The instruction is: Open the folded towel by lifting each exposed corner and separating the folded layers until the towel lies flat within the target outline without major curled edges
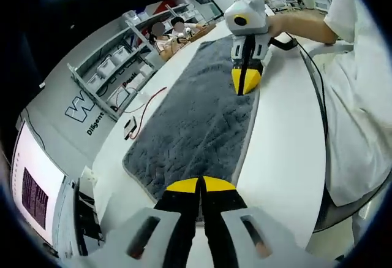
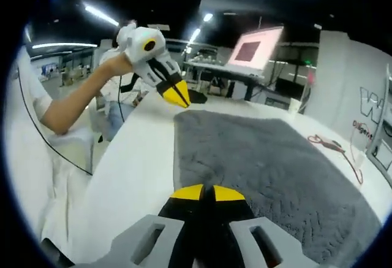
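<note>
In the left gripper view, the left gripper (image 1: 200,185) rises from the bottom with its yellow-tipped jaws pressed together, and nothing is visible between them. Directly ahead of the tips lies the near edge of the grey towel (image 1: 196,121); the tips seem to touch this edge, but I cannot tell for sure. From there the towel stretches away, spread flat on the white table (image 1: 282,157). At its far end stands the right gripper (image 1: 246,79), held by a hand (image 1: 275,26), with closed tips pointing down on the towel's far corner. Beyond the towel's left side lie a red cable (image 1: 147,105) and grey shelves (image 1: 116,65) with bins.

In the right gripper view, the right gripper (image 2: 203,192) also has its jaws pressed together, with the tips at the towel's (image 2: 269,164) near left edge. The towel extends forward and to the right of them. The left gripper (image 2: 176,95) is lifted above the table (image 2: 135,164), just beside the towel's far left corner, apart from it. Farther away a monitor (image 2: 254,50) glows pink.
</note>
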`<act>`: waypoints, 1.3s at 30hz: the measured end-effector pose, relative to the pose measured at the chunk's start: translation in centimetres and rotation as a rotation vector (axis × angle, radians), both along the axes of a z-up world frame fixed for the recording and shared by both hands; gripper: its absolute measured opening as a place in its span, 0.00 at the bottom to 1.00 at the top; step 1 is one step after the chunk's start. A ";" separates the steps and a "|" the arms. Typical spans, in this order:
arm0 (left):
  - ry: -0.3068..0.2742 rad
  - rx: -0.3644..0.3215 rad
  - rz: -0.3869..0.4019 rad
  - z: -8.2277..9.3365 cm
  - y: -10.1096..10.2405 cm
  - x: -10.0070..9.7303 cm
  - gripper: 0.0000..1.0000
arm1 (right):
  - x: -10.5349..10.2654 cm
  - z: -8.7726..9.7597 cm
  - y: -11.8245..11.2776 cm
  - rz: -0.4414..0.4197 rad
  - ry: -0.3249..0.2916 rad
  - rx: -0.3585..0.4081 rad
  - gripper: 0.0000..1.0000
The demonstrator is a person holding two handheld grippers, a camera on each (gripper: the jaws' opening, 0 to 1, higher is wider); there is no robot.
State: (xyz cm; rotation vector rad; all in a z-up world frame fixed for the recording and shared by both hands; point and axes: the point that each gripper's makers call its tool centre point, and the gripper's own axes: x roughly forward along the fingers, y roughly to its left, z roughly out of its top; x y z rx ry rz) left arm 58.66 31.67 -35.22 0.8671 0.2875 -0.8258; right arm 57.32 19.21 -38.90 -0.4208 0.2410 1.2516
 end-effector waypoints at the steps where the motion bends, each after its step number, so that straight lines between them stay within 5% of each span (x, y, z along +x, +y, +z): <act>1: 0.010 -0.008 0.004 -0.1 -0.4 0.2 0.01 | 0.1 0.1 0.0 -0.002 -0.018 0.002 0.00; 4: 0.028 0.013 0.014 -1.1 -0.8 1.0 0.01 | 0.8 0.5 -0.4 -0.029 -0.056 0.002 0.00; 13: 0.065 0.059 0.066 -1.9 -0.6 2.7 0.02 | 3.6 3.2 -3.8 -0.157 -0.042 0.100 0.06; 17: 0.071 0.078 0.055 -2.1 -1.1 3.2 0.03 | 2.6 4.6 -5.6 -0.185 -0.053 0.148 0.06; 21: 0.066 0.073 0.018 -2.0 -2.5 3.4 0.03 | 3.8 5.4 -7.3 -0.234 -0.083 0.149 0.07; 28: 0.042 0.069 0.020 -1.7 -3.7 4.6 0.17 | 4.4 6.5 -11.3 -0.308 -0.040 0.226 0.09; 39: 0.030 0.093 0.015 -1.6 -4.2 6.3 0.24 | 5.5 6.1 -17.7 -0.470 -0.084 0.181 0.14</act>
